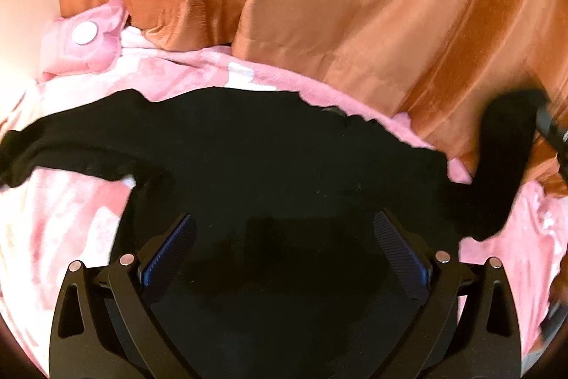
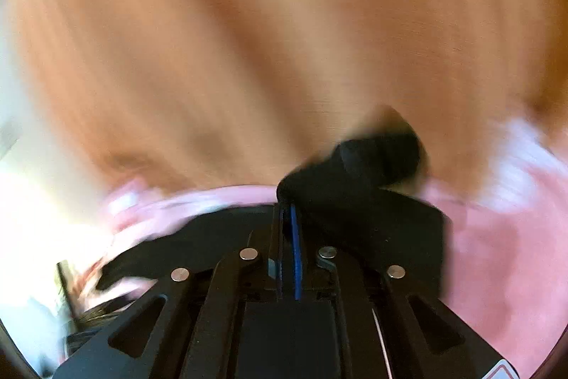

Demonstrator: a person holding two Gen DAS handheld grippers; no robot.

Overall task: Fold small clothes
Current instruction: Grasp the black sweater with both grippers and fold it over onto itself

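Observation:
A black long-sleeved garment lies spread on a pink and white blanket. My left gripper is open, its blue-padded fingers hovering over the garment's body and holding nothing. The garment's left sleeve lies flat toward the left edge. The right sleeve is lifted off the blanket by my right gripper at the far right. In the blurred right wrist view my right gripper is shut on that black sleeve, which drapes over and to the right of the fingers.
An orange satin curtain hangs behind the blanket and fills the upper part of both views. A pink pouch with a white round button lies at the blanket's far left. The blanket extends right.

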